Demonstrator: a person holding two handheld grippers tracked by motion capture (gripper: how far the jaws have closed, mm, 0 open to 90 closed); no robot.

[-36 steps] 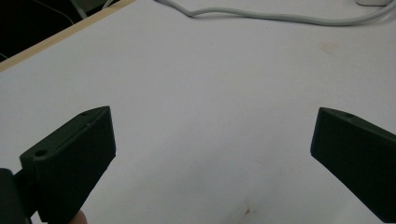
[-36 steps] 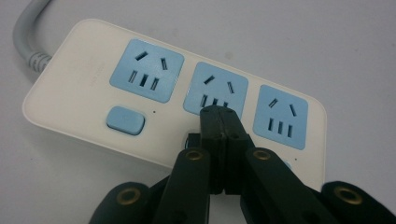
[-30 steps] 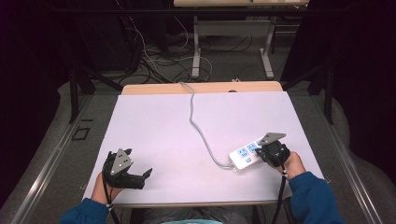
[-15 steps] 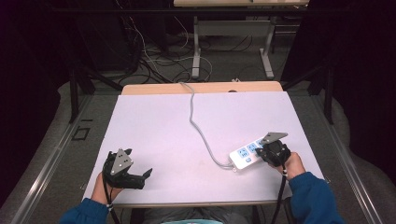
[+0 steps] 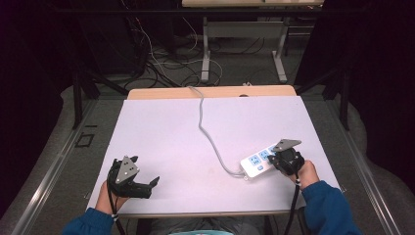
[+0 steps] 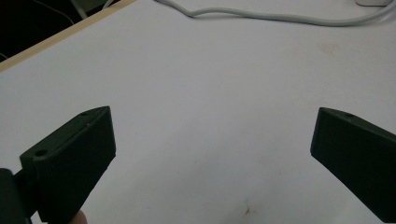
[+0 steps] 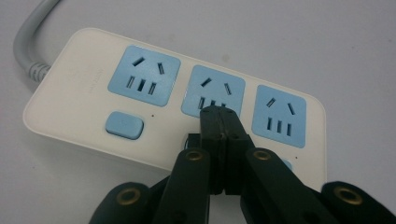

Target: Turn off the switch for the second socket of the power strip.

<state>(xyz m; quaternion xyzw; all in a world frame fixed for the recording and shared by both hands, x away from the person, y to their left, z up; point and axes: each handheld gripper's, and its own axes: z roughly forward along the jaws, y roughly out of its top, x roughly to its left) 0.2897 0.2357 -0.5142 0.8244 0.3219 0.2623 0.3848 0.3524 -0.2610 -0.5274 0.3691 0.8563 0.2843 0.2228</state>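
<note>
A white power strip (image 5: 258, 162) with three blue sockets (image 7: 144, 75) and blue switches (image 7: 123, 125) lies at the right of the white table (image 5: 186, 142). Its grey cord (image 5: 208, 129) runs back over the far edge. My right gripper (image 5: 280, 159) is shut with nothing between its jaws; its tip (image 7: 219, 114) sits over the middle socket's near edge, hiding the switch below it. Whether it touches the strip I cannot tell. My left gripper (image 5: 147, 185) rests near the front left edge, open, with bare tabletop between its fingers (image 6: 74, 154).
The cord (image 6: 280, 17) crosses the far side of the left gripper view. A wooden strip (image 5: 210, 91) edges the table's back. Behind it stand a desk's metal legs (image 5: 205, 49) and loose cables (image 5: 156, 58) on the floor.
</note>
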